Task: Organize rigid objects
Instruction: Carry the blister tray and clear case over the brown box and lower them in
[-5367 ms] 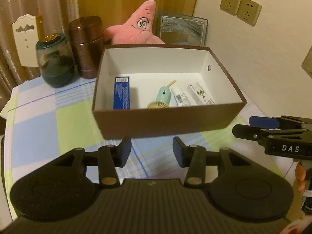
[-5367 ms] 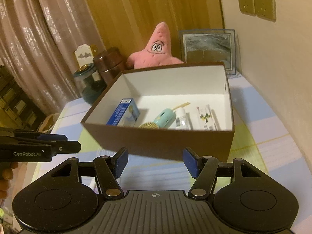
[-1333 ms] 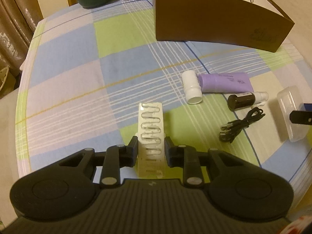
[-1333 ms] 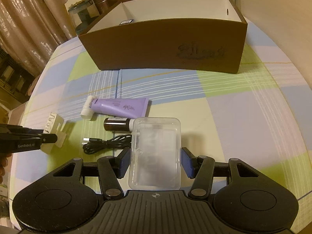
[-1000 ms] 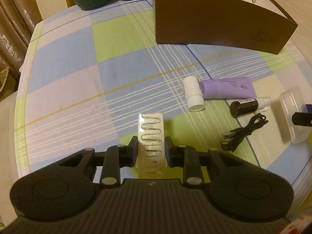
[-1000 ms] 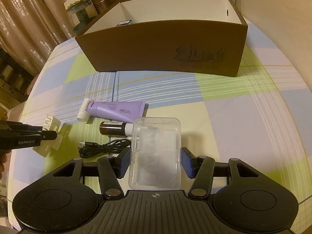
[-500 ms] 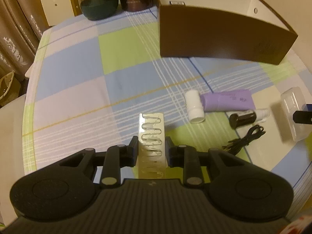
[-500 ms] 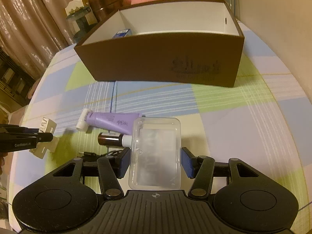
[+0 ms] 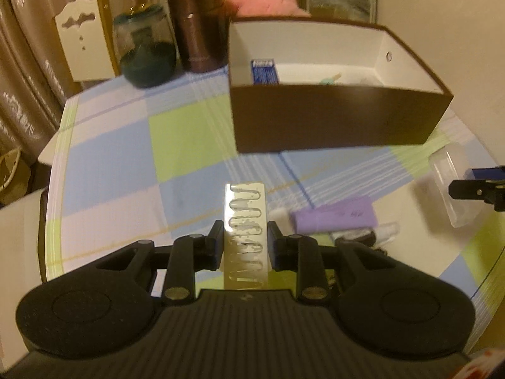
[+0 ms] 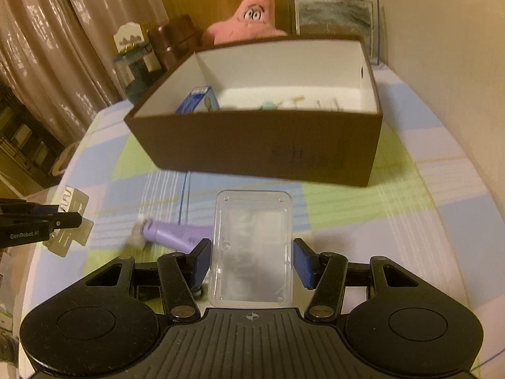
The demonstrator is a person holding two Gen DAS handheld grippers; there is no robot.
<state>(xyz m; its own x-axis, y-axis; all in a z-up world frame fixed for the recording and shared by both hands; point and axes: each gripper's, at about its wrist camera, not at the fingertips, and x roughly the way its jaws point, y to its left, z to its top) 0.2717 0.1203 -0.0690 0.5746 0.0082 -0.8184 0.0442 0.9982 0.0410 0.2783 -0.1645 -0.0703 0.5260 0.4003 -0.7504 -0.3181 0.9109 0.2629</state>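
Observation:
My left gripper is shut on a cream plastic holder with a wavy slot and holds it above the table. My right gripper is shut on a clear plastic case, also lifted. The brown box with white inside stands ahead; it also shows in the right wrist view. It holds a blue carton and several small items. A purple tube and a small dark bottle lie on the checked tablecloth below.
Behind the box stand a pink star plush, a framed picture, a brown canister, a dark glass jar and a cream wooden stand. A wall rises at the right. The table edge curves at the left.
Both grippers have risen and tilted up with their objects, toward the box. The box interior now shows; the cable has dropped out of sight.

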